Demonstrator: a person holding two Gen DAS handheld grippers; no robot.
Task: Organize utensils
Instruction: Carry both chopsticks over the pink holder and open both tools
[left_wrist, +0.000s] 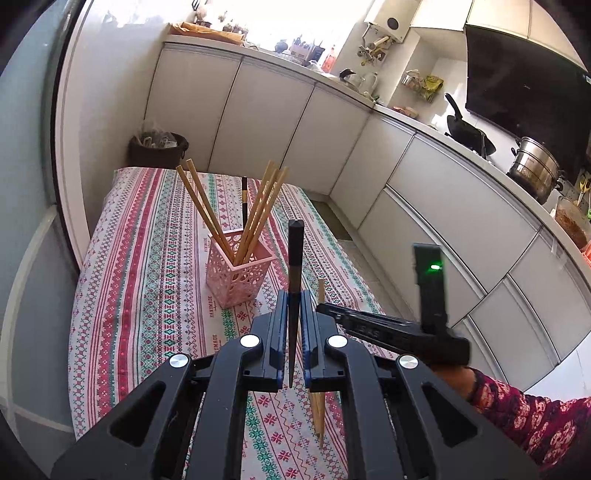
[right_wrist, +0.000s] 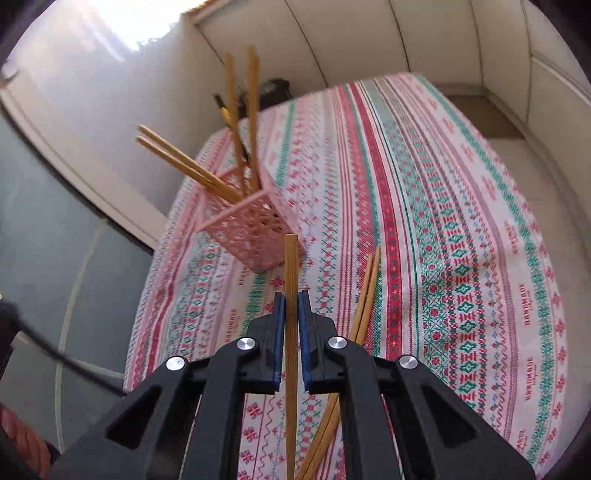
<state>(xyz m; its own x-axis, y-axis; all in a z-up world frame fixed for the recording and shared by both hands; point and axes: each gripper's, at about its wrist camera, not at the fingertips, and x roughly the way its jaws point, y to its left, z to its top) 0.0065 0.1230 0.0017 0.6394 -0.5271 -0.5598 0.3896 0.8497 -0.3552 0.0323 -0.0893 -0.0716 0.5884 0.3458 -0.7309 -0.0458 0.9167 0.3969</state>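
A pink lattice utensil basket (left_wrist: 240, 269) stands on the patterned tablecloth (left_wrist: 147, 258) and holds several bamboo chopsticks (left_wrist: 207, 210) and one dark chopstick (left_wrist: 244, 199). My left gripper (left_wrist: 294, 295) is shut on a dark chopstick (left_wrist: 295, 258), held upright just right of the basket. My right gripper (right_wrist: 291, 295) is shut on a bamboo chopstick (right_wrist: 291, 280), pointing toward the basket (right_wrist: 251, 229). Two bamboo chopsticks (right_wrist: 365, 295) lie on the cloth beside it; they also show in the left wrist view (left_wrist: 318, 410). The right gripper's body (left_wrist: 399, 332) shows at the right of the left wrist view.
White cabinets (left_wrist: 295, 129) run along the far side and right. A dark bin (left_wrist: 159, 151) stands behind the table's far end. A counter with a wok (left_wrist: 469, 129) and steel pot (left_wrist: 535, 170) is at the right. A grey wall (right_wrist: 44, 221) borders the table's left.
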